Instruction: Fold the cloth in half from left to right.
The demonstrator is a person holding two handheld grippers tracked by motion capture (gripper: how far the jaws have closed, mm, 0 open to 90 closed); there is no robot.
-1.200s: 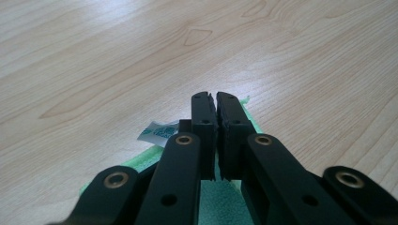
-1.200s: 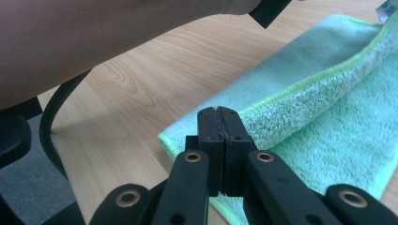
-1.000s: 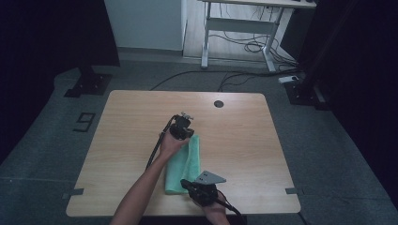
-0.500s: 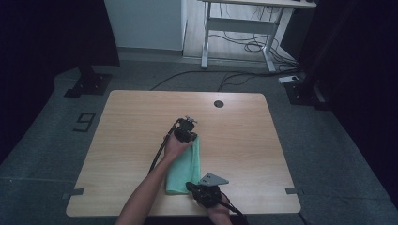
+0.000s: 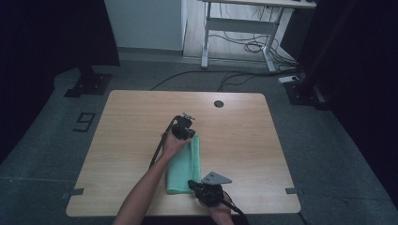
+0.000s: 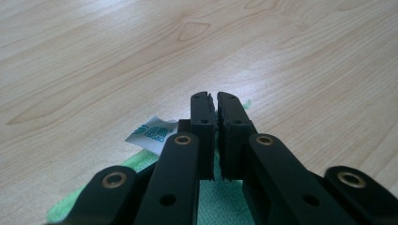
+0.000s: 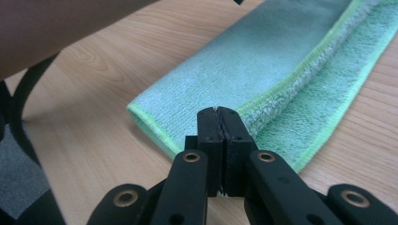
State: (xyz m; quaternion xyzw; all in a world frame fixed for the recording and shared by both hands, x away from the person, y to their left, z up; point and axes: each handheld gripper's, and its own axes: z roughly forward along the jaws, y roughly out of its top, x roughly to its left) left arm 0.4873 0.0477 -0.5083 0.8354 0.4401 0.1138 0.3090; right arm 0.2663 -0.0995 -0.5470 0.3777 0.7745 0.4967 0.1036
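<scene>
A green cloth [image 5: 184,164] lies folded into a long strip on the wooden table [image 5: 244,131], running from mid-table toward the near edge. My left gripper [image 5: 190,137] is at the strip's far end. Its jaws [image 6: 216,98] are shut on the cloth [image 6: 141,161], beside a white tag [image 6: 152,133]. At the near end my right gripper [image 5: 193,186] has its jaws shut, and the tips [image 7: 218,112] pinch the hem of the cloth's upper layer [image 7: 263,61]. A bare forearm [image 5: 145,187] reaches to the left gripper.
A round cable hole [image 5: 218,103] sits near the table's far edge. Bare wood spreads left and right of the cloth. A white desk frame [image 5: 234,28] and floor cables stand beyond the table. The left gripper's black cable [image 5: 157,152] trails along the forearm.
Both hands have shifted only slightly to the right and toward the near edge. The cloth stays folded and both jaws stay shut.
</scene>
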